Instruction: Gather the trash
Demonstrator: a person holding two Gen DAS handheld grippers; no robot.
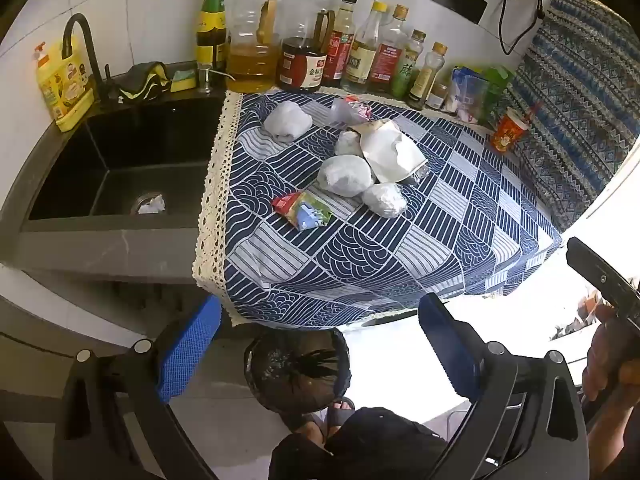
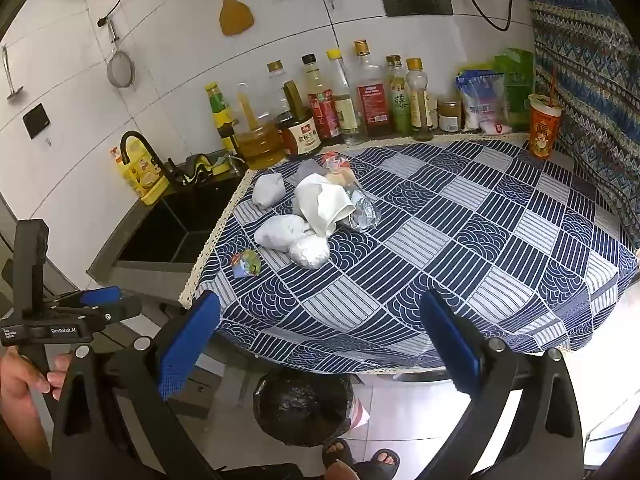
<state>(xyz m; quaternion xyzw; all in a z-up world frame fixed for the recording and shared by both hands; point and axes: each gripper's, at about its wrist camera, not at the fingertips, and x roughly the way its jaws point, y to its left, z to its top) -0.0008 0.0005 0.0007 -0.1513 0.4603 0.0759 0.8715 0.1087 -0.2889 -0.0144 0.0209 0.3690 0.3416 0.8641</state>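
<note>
left gripper [image 1: 320, 354] jaws wide, empty | right gripper [image 2: 320, 342] wide, empty | both over bin [image 2: 304, 408] (drop spot) | wrappers [image 2: 308, 220] heaped on table [image 2: 500, 248] for picking

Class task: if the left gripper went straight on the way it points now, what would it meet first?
Probably the patterned tablecloth at the counter's front edge, then the colourful snack wrapper. The left gripper is open and empty; depth is uncertain.

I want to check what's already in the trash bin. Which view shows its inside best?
The left wrist view: the trash bin sits between the open fingers, its black-lined opening facing the camera. The right wrist view shows it partly under the table edge, contents indistinct.
</note>
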